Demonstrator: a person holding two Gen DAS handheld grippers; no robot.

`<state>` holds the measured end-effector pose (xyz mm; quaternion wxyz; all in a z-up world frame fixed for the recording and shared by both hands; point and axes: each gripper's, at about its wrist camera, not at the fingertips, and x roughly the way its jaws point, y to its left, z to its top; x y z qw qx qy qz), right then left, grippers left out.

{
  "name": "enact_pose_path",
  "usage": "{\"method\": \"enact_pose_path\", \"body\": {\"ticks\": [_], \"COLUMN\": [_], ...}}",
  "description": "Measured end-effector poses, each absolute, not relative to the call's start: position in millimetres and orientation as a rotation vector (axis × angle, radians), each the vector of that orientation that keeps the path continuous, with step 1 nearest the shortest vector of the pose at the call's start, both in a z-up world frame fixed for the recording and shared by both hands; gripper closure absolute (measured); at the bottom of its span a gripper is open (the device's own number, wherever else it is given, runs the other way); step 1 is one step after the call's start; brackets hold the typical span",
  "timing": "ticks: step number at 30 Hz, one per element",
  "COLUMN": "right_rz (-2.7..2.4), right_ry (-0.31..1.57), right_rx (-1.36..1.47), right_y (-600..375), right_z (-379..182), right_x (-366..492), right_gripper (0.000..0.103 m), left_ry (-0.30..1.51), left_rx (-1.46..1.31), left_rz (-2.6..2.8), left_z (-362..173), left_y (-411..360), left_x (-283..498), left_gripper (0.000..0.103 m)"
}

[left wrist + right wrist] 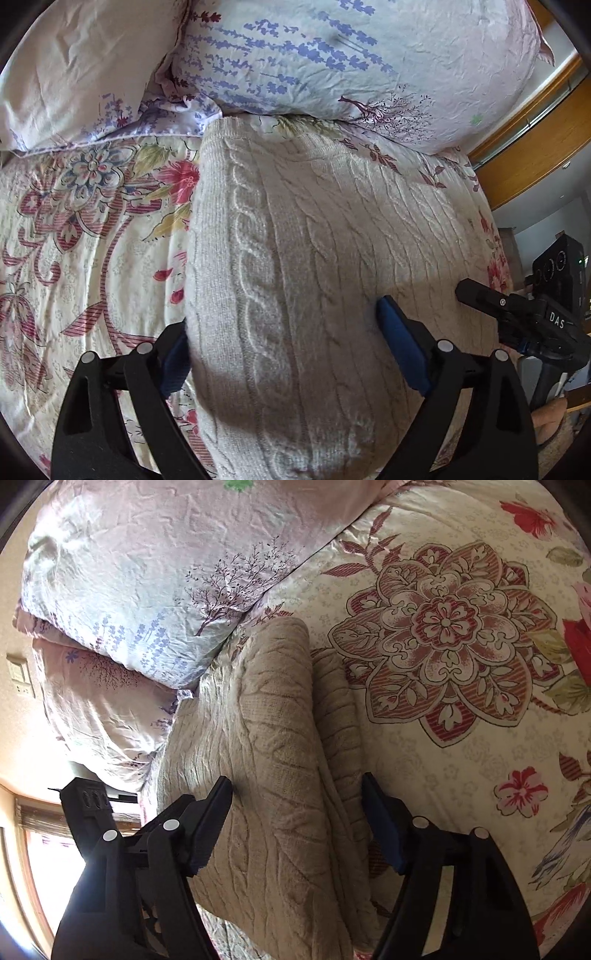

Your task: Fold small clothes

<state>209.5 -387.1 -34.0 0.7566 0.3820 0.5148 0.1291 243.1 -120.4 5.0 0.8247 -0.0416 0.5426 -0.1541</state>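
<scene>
Bed [74,229]: covered by a cream quilted bedspread [461,768] printed with large red and pink flowers and scrolled medallions. It carries everything listed below.

Pillows: two, at the head of the bed. The larger pillow [351,66] is pale lilac with blue lavender sprigs and thin purple tree motifs; its lower edge lies over the far end of the sweater. The second pillow [74,66] is plain pale pink and sits to its left in the left wrist view, the two touching.

Sweater [295,240]: cream cable-knit, lying on the bedspread lengthwise from the pillows toward the cameras. In the right wrist view the sweater [273,738] shows as a folded stack, with an upper layer lying on a lower one and a narrower ribbed strip [340,716] exposed along its right side.

Left claw [282,349]: black frame, blue pads, spread wide. It straddles the near part of the sweater, the left pad at the garment's left edge and the right pad over the knit. Whether the pads touch the fabric cannot be told.

Right claw [295,823]: same build, spread wide, one finger on each side of the folded upper layer, gripping nothing. It also shows at the right margin of the left wrist view, beyond the sweater's right edge.
</scene>
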Motion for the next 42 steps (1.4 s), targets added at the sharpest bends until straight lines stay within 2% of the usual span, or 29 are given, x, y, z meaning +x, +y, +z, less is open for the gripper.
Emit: {"method": "enact_pose_path", "body": {"ticks": [3,9,14,18,19,20,22,23,25,27,31,38,41,42], "right_rz": [0.282,0.282,0.260,0.221,0.230,0.254,0.286,0.305,0.338,0.368,0.434,0.569,0.545,0.505], "right_ry": [1.117,1.105,1.090,1.076,1.079,1.081,1.078,1.072,1.058,1.044,1.016,1.027,1.079,1.092], "right_rx": [0.828,0.901,0.825,0.760,0.784,0.819,0.884,0.909,0.949,0.988,1.020,0.929,0.811,0.746], "right_y": [-387,-402,-397,-389,-391,-393,-397,-400,-400,-401,-389,-316,-277,-268], "right_z": [-34,-43,-39,-36,-38,-40,-43,-43,-42,-40,-28,-7,-12,-14], "right_x": [210,204,202,204,204,205,204,202,201,200,204,229,240,241], "right_gripper": [0.033,0.052,0.055,0.061,0.062,0.068,0.070,0.072,0.073,0.073,0.073,0.074,0.074,0.073], "left_ry": [1.101,1.094,1.089,1.086,1.087,1.090,1.085,1.076,1.064,1.056,1.037,0.978,0.986,0.988], "left_rx": [0.056,0.091,0.110,0.106,0.094,0.074,0.029,0.010,-0.018,-0.064,-0.146,-0.195,-0.149,-0.130], "left_rz": [-0.267,-0.246,-0.239,-0.244,-0.249,-0.257,-0.272,-0.277,-0.289,-0.310,-0.323,-0.254,-0.178,-0.135], "left_z": [12,12,12,10,10,10,12,15,19,24,32,58,54,49], "left_y": [-137,-143,-144,-146,-145,-144,-140,-137,-132,-123,-101,-27,4,12], "left_x": [238,238,235,234,234,235,234,233,232,232,227,219,222,223], "left_gripper": [0.007,0.007,0.007,0.008,0.011,0.014,0.031,0.036,0.056,0.064,0.069,0.069,0.065,0.060]}}
